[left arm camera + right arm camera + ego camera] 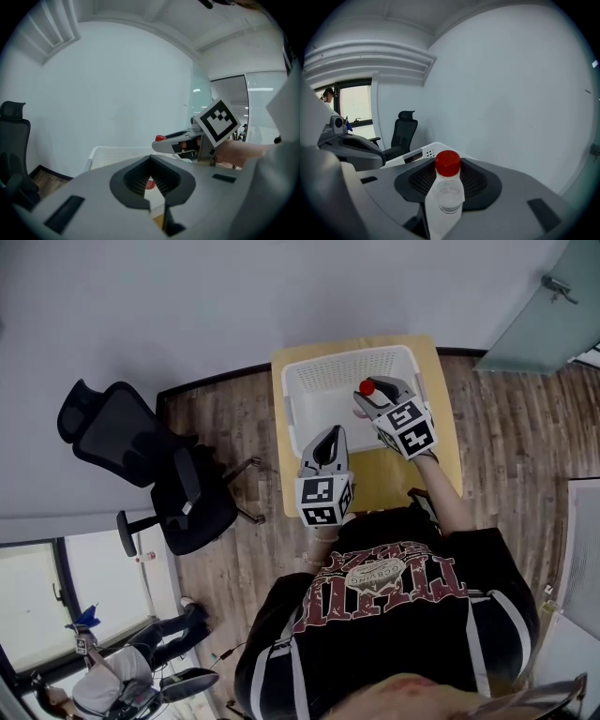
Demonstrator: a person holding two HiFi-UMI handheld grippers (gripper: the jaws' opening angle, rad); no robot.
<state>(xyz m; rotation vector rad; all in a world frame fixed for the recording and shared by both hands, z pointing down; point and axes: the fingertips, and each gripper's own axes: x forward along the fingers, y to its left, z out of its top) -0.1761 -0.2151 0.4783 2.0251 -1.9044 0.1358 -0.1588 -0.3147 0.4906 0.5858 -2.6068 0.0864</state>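
Scene: from above, we see a person standing at a small yellow desk [441, 390] that carries a white basket [289, 404]. Each hand holds a claw tool.
Right claw [371, 397]: closed on a clear bottle [445, 201], gripping it just below its red cap [447, 162]. The bottle stands upright between the dark pads.
Bottle's place: we find it held in the air over the basket's right half, with the cap above the rim.
Left claw [328, 435]: its tips meet and it holds nothing. It hovers over the basket's near rim, towards the basket's left side.
Chair [141, 456]: a black office chair on the wood floor [225, 427], left of the basket and well apart from it.
Second person [112, 685]: seated far from the basket, to its near left, beside a window.
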